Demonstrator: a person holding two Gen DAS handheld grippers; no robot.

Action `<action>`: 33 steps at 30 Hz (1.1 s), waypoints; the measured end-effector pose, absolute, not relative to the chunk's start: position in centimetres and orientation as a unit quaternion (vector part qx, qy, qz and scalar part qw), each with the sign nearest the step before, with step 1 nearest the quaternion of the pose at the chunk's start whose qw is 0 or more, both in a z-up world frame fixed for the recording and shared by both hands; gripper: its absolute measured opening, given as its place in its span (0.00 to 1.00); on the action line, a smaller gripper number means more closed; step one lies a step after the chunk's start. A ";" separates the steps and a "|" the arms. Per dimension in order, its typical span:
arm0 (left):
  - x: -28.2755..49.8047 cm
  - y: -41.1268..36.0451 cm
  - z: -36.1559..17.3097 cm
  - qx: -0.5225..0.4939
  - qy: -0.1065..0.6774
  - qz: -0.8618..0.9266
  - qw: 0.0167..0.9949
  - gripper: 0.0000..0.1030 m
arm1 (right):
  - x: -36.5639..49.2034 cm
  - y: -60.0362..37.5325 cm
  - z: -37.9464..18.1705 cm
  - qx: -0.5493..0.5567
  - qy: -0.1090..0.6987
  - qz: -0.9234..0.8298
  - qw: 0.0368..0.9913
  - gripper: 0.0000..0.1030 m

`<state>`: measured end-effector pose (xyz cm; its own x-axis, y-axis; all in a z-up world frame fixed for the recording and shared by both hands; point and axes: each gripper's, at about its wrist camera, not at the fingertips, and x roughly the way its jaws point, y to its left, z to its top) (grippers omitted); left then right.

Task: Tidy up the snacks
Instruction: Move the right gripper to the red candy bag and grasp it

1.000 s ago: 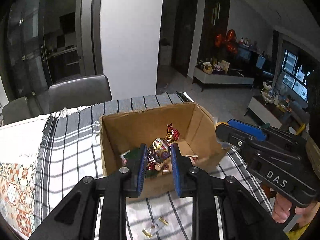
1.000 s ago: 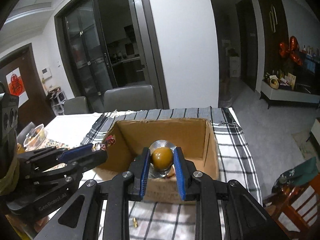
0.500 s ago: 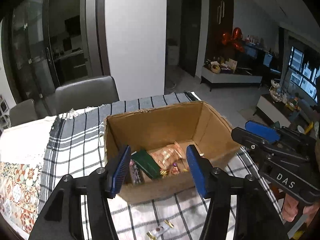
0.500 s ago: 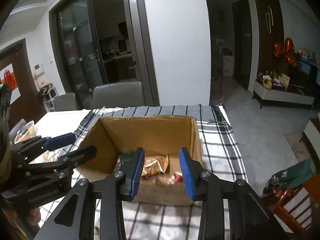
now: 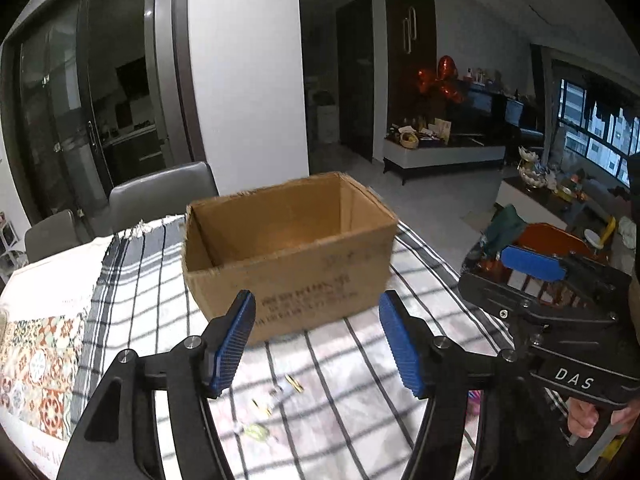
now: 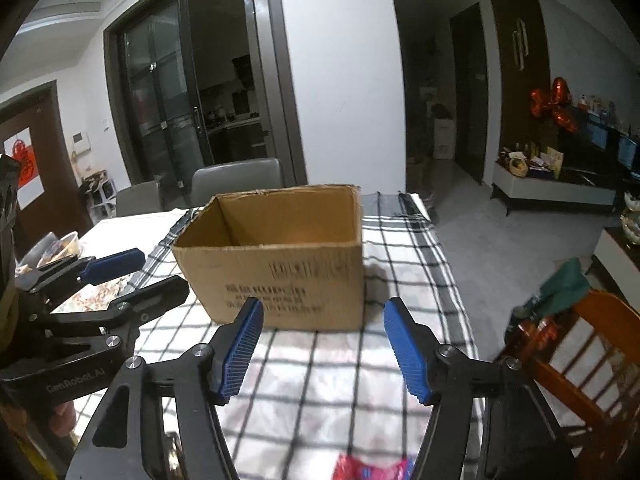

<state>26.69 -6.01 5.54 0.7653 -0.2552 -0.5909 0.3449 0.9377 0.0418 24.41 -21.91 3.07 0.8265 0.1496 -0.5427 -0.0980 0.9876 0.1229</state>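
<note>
Blue-padded left claw (image 5: 318,340) and right claw (image 6: 324,350), both empty and opening, have pulled back from the cardboard box (image 5: 288,256) at twelve o'clock on the bench (image 5: 400,360); their snacks went inside, while small candies (image 5: 276,398) at six o'clock await collection.

White pillar (image 5: 248,72) stood behind table; dark glass sliding doors (image 6: 168,112) to its left. Grey chairs (image 5: 160,196) at far edge. Dark cabinets (image 5: 408,68), low white bench (image 5: 444,156), grey floor (image 6: 500,236), windows (image 5: 592,136) right.
</note>
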 end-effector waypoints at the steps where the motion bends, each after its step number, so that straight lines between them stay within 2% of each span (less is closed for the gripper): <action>1: 26.2 -6.2 5.3 0.074 0.305 -0.161 0.936 0.62 | 23.7 -22.2 2.8 0.051 0.290 0.063 0.954 0.62; 6: 23.9 -7.1 4.2 0.069 0.314 -0.163 0.933 0.62 | 21.2 -23.2 1.3 0.058 0.301 0.055 0.950 0.62; 10: 22.3 -7.7 2.9 0.054 0.321 -0.160 0.932 0.68 | 19.5 -24.4 -0.4 0.086 0.315 0.050 0.944 0.62; 23: 21.5 -9.6 -3.5 0.068 0.392 -0.143 0.906 0.68 | 18.3 -26.4 -7.4 0.105 0.390 0.026 0.914 0.62; 33: 22.0 -9.8 -5.8 0.068 0.418 -0.139 0.895 0.68 | 19.4 -26.6 -10.4 0.126 0.431 0.035 0.893 0.62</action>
<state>22.03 -9.78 -5.81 0.6113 -0.1930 -0.7675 0.3060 0.9520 0.0043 19.43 -26.60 -10.44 0.6264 0.1717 -0.7603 0.0453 0.9658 0.2555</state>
